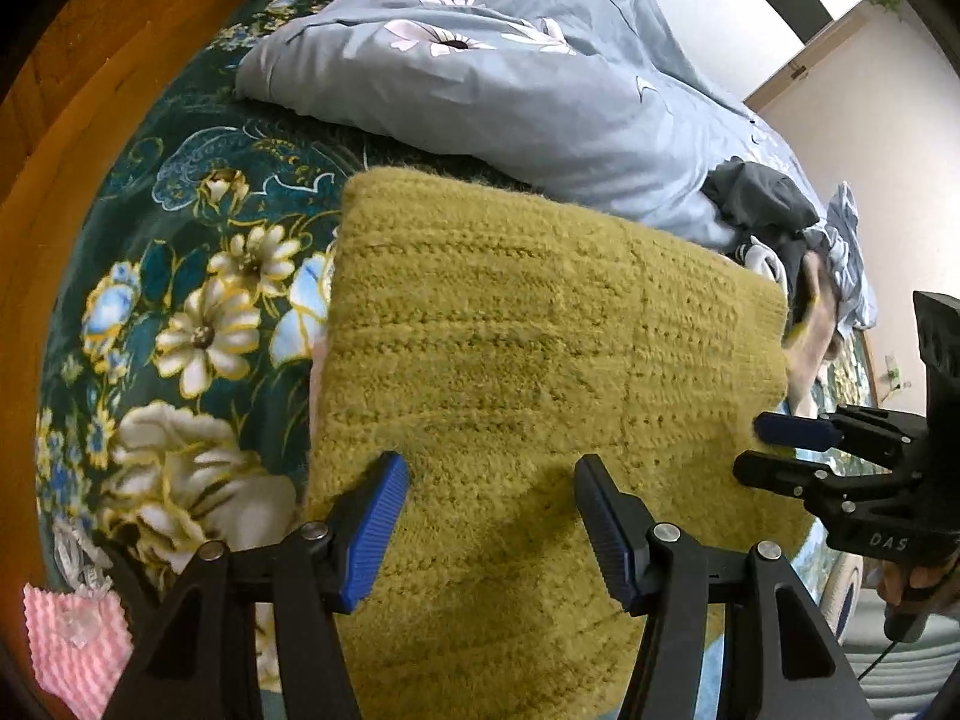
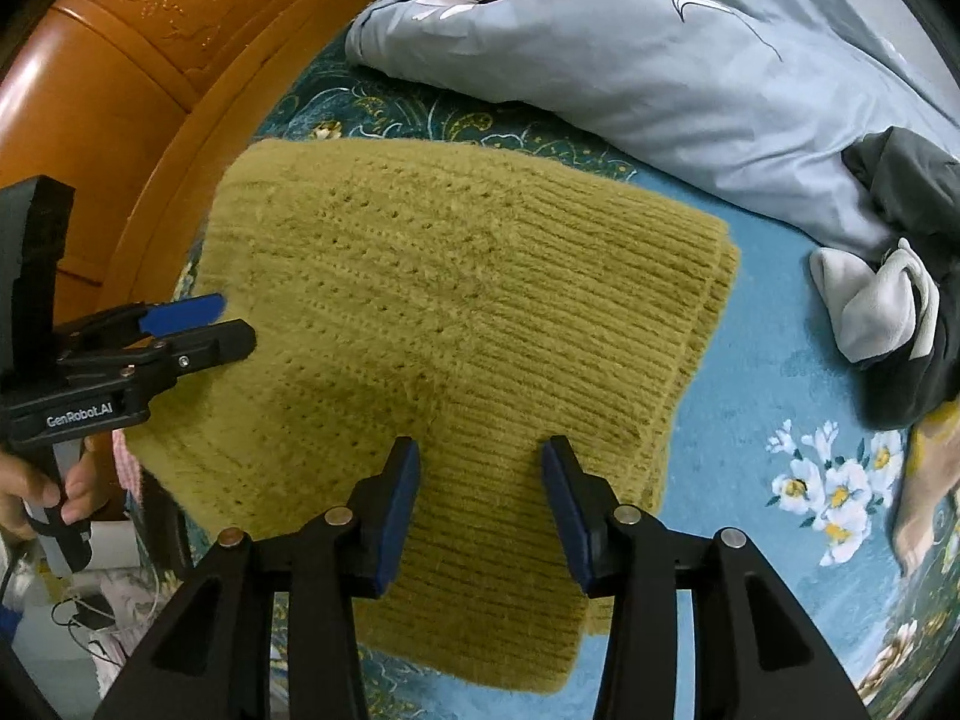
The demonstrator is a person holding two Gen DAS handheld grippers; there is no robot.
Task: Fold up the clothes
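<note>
Now both spread claws, left (image 1: 492,516) and right (image 2: 480,501), hover over folded sweater (image 2: 456,312).

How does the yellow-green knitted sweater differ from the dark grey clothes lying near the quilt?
The yellow-green sweater lies folded into a flat, neat rectangle, while the dark grey clothes sit in a crumpled heap. The sweater is a thick ribbed knit; the grey clothes look smooth. The sweater lies directly below both open grippers, left gripper and right gripper; the grey heap lies off to the side against the quilt. Both rest on the floral bedspread.
</note>
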